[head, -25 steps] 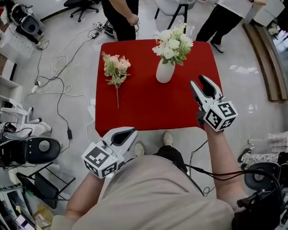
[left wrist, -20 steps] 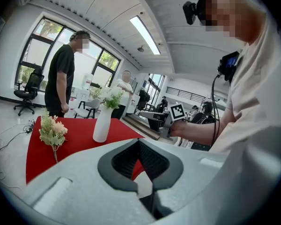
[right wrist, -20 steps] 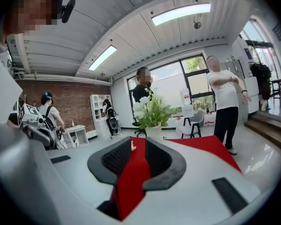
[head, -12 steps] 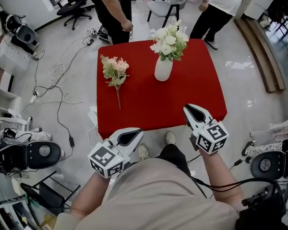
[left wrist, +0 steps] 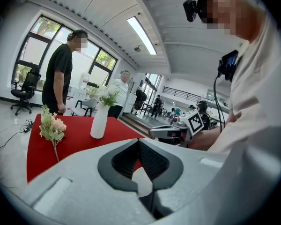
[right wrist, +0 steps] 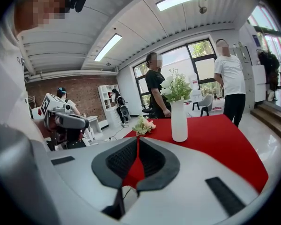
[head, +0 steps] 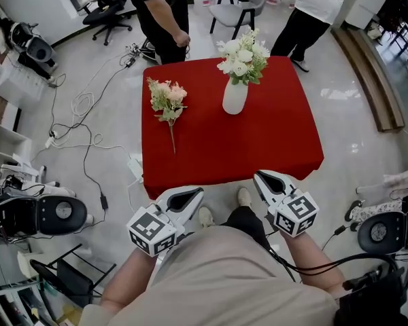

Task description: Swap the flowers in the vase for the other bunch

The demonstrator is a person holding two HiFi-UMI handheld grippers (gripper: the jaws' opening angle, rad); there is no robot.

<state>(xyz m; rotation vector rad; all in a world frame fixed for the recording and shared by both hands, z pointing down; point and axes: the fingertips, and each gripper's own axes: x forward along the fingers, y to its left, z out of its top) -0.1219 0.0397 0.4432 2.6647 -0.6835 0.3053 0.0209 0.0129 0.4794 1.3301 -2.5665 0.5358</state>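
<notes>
A white vase (head: 234,95) with white flowers (head: 243,53) stands at the far middle of the red table (head: 258,141). A pink bunch (head: 167,97) lies flat on the cloth to its left. Both grippers hover off the table's near edge, close to my body. My left gripper (head: 190,194) is shut and empty. My right gripper (head: 258,176) has its jaws closing to shut with nothing between them. The left gripper view shows the vase (left wrist: 99,121), the pink bunch (left wrist: 51,127) and shut jaws. In the right gripper view the vase (right wrist: 179,121) stands beyond its shut jaws.
Two people (head: 162,12) (head: 313,12) stand beyond the table's far edge, with chairs (head: 245,5) behind them. Cables (head: 81,114) trail across the floor at the left. Equipment (head: 34,216) sits on the floor at my left, and more (head: 387,229) at my right.
My right gripper has pulled back from over the table to its near edge, dropped lower, and its jaws have closed. The left gripper has shifted slightly. The flowers have not moved.
</notes>
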